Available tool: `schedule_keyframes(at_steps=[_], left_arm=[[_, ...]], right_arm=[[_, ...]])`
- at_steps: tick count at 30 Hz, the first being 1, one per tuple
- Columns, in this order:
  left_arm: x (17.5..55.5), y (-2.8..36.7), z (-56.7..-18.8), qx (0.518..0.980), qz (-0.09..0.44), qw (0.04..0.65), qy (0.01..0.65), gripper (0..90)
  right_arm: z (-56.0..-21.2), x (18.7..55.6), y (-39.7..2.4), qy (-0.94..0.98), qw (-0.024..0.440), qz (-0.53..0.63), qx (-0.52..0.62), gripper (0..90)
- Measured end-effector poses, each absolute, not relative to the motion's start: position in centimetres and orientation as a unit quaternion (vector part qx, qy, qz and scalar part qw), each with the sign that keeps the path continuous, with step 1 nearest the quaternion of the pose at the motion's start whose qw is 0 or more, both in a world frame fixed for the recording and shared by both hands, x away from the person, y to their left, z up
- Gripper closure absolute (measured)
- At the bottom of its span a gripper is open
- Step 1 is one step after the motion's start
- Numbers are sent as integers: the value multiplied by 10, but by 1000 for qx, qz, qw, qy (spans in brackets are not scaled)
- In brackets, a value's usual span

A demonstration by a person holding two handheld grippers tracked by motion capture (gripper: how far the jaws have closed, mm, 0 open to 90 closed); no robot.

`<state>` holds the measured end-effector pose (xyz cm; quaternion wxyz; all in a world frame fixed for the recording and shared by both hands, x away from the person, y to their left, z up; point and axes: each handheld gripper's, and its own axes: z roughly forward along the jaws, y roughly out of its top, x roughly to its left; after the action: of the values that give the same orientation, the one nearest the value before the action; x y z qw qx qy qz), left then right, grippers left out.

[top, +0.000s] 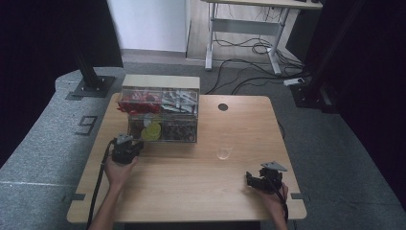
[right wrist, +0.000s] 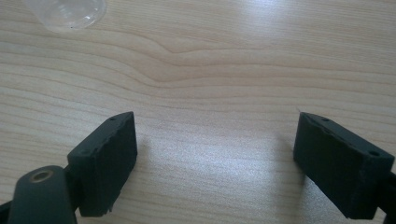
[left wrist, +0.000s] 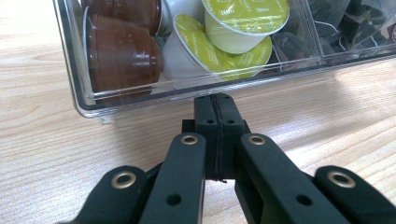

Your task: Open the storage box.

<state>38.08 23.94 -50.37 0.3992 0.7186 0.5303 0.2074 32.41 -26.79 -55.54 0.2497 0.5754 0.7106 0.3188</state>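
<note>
Grey carpet and trailing cables surround a pale wooden counter [top: 191, 191], where a person sits with a hand-held gripper in each hand. At the back left stands a clear plastic organizer box [top: 160, 108] with several compartments. Its near-left compartment holds coffee capsules: brown ones [left wrist: 119, 53] at the left and white ones with lime-green lids [left wrist: 243, 21] beside them. The compartment to their right holds dark packets. The left hand-held gripper [left wrist: 218, 100] has its jaws pressed together with nothing between them, the tips right at the box's front wall [left wrist: 154, 91], touching or nearly so. The right hand-held gripper [right wrist: 215, 154] hovers with jaws spread wide over bare wood, well apart from the box, with a clear plastic cup [top: 224, 152] beyond it. Judging by this, the work has barely begun: no capsule is out of the box, and the cup looks empty.
</note>
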Motion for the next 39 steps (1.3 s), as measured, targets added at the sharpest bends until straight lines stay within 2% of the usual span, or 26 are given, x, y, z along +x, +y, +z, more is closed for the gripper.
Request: schedule_keyframes(at_steps=[39], left_arm=[[372,247,-486,701,214,430,527,900]], right_arm=[[-555,324,-268,711,250,319,575,140]])
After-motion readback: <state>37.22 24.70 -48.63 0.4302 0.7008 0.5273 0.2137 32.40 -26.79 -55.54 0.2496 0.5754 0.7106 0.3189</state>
